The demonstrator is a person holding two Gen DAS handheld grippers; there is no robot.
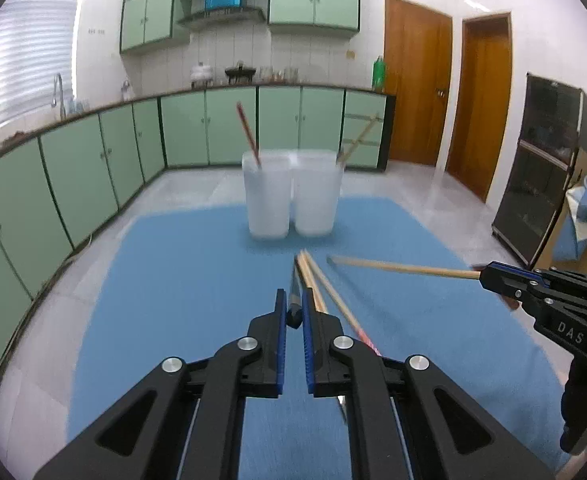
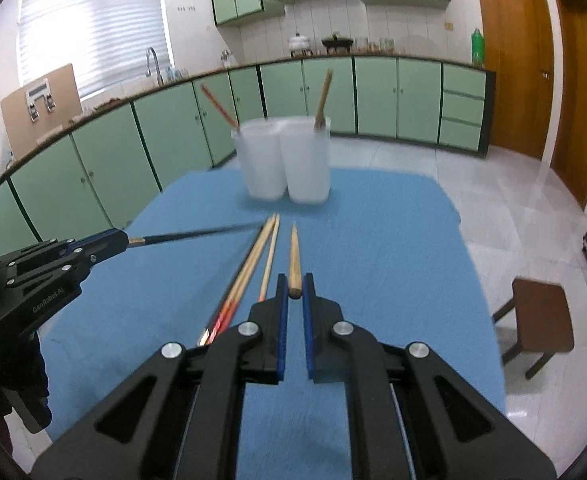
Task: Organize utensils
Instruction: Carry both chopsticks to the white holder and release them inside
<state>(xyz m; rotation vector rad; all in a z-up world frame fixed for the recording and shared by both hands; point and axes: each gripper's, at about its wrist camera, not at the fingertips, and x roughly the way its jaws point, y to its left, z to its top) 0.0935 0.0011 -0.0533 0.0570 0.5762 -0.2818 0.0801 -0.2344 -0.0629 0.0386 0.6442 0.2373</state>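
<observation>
My left gripper (image 1: 293, 300) is shut on the end of a dark chopstick (image 1: 293, 288) held above the blue cloth (image 1: 173, 280). My right gripper (image 2: 293, 286) is shut on a pale wooden chopstick (image 2: 294, 256) that points toward the cups. Each gripper also shows in the other view, the right gripper (image 1: 487, 276) and the left gripper (image 2: 123, 240). Two translucent cups stand side by side at the cloth's far end. The left cup (image 2: 261, 160) holds a red chopstick (image 2: 217, 106), and the right cup (image 2: 307, 164) a wooden one (image 2: 323, 96). Loose chopsticks (image 2: 253, 256) lie on the cloth.
The cloth covers a table with floor on all sides. A dark wooden stool (image 2: 541, 320) stands to the right of the table. Green kitchen cabinets (image 1: 93, 168) run along the far and left walls. A dark glass-fronted cabinet (image 1: 541, 168) stands at the right.
</observation>
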